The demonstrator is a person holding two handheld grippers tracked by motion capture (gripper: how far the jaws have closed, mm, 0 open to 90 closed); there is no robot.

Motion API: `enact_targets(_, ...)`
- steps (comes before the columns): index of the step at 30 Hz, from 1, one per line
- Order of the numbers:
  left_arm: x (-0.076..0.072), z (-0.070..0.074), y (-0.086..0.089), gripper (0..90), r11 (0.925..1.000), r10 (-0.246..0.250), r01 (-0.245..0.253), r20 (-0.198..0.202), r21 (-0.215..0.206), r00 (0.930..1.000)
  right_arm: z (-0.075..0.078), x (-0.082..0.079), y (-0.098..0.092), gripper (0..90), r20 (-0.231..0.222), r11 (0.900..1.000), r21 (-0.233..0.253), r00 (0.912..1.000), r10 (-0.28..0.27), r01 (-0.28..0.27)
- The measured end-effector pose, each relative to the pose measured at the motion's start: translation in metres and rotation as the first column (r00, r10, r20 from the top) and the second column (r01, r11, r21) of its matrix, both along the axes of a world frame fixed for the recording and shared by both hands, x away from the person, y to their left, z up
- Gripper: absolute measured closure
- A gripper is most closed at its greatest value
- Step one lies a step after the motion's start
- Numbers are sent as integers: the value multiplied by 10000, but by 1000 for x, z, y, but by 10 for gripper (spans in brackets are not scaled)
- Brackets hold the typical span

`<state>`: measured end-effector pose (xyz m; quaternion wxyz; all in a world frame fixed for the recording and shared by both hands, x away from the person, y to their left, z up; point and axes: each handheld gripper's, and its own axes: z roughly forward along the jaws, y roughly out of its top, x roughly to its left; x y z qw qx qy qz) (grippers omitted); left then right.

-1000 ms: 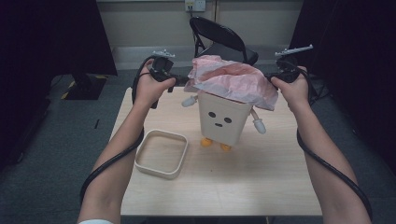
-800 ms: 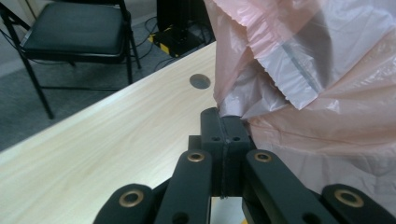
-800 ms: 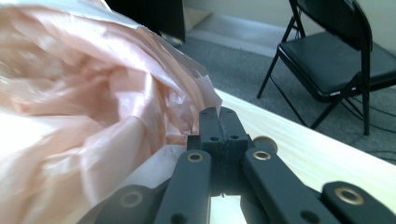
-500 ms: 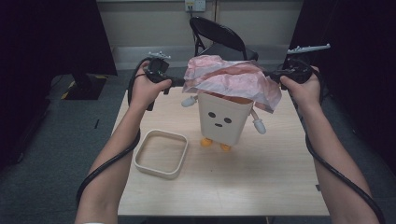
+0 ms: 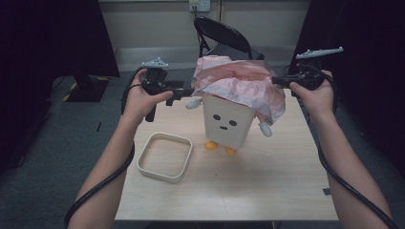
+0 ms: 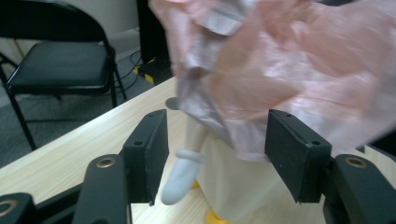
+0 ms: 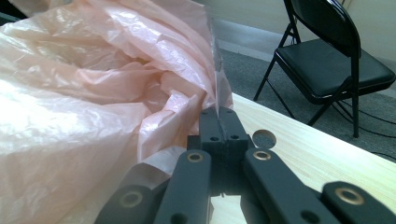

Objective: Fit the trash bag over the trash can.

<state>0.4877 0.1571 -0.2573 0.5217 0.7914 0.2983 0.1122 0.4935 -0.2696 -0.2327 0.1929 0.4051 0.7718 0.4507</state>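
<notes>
- Pink, thin and crinkled, a plastic bag [image 5: 241, 86] drapes over the top of a cream bin [image 5: 224, 121] shaped like a little character, with two dot eyes, a small mouth, stubby white arms and orange feet.
- We see the bin standing toward the far middle of a pale wooden table [image 5: 267, 181], with the bag bunched over its rim and hanging lower on the right side.
- We see the right gripper [image 7: 218, 114] with its jaws pressed together, pinching an edge of the bag at the bin's right.
- We see the left gripper [image 6: 215, 140] with its jaws spread wide; the bag hangs just beyond them, and one white arm of the bin shows between them.
- A cream square tray [image 5: 165, 156] lies on the table, left of the bin and apart from it.
- The bag hides the bin's opening and rim, so we cannot tell how far it sits inside.
- Blur softens the bag in the left gripper view.
- A black folding chair [image 5: 224, 38] stands behind the table, partly hidden by the bag.
</notes>
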Motion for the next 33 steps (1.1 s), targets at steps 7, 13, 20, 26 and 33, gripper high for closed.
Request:
enact_targets(7, -13, 10, -15, 394, 9955, -774, 743, 515, 596, 9957, 6, -8, 6, 900, -4, 9996, -287, 10000, 34, -34)
enact_targets(13, -14, 19, -21, 401, 9948, -968, 940, 751, 390, 9925, 10, -10, 10, 900, 17, 9990, -437, 9999, 119, -118)
enact_targets(20, -17, 17, -23, 418, 9887, -1463, 1433, 763, 439, 9863, 12, -11, 11, 900, -28, 9988, -458, 9999, 146, -147)
enact_targets(26, -24, 11, -20, 369, 9882, -1337, 1300, 416, 811, 9902, 10, -12, 12, 899, -112, 9985, -518, 9997, 194, -200)
enact_targets(33, -27, 7, -31, 438, 9773, -1517, 1503, -22, 1492, 9884, 10, -13, 15, 895, -194, 9983, -530, 9995, 248, -258)
